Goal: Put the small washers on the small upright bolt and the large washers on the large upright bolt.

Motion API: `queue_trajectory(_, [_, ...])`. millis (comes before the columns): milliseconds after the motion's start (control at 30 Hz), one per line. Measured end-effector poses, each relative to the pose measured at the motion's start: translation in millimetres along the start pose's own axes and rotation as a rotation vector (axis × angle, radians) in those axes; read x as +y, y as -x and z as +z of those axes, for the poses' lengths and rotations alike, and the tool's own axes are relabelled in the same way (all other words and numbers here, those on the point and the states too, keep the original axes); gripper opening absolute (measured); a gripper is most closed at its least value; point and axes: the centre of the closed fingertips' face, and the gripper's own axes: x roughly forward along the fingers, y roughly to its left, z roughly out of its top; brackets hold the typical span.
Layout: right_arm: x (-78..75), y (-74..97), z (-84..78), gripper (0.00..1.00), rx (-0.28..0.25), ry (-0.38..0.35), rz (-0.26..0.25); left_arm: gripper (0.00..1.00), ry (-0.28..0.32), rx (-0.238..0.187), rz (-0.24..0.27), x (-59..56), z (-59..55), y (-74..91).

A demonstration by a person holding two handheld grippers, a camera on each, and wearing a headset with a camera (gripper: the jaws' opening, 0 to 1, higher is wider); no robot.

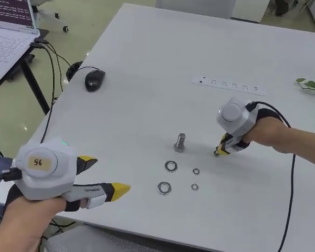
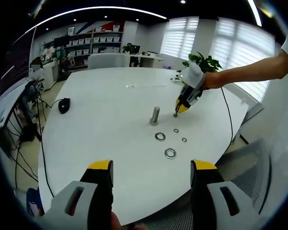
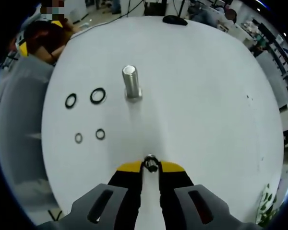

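On the white table [image 1: 147,63], middle: large bolt [image 1: 180,142], standing upright on its head.

Near side of that bolt: two large washers [image 1: 171,166], flat, one nearer to you than the other and apart from it. To their right: two small washers [image 1: 196,171], flat and likewise apart.

Right of the large bolt: your right gripper [image 1: 220,151], tips pointed down at the table top, jaws closed on the small bolt [image 3: 151,164].

Near left, at the table edge: your left gripper [image 1: 104,175], jaws spread wide with nothing between them.

Far left: mouse [image 1: 94,80]. Far right: power strip [image 1: 228,84].
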Motion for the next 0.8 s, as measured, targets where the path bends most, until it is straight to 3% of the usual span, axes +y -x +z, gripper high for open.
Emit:
queue_trajectory(200, [-4.3,-13.4,-1.9,0.13,0.014,-0.010,0.006,0.65,0.006,0.001,0.007,0.2,-1.4,1.8])
queue_trajectory(567, [3.1,-11.5,-3.2,0.16,0.004,-0.022,0.011,0.65,0.006,0.009,0.011,-2.1,-3.7,2.0])
queue_trajectory(800, [6.5,-1.8,-6.0,0.19,-0.062,-0.079,-0.008,0.65,-0.004,0.008,0.008,-4.2,0.4,-0.4])
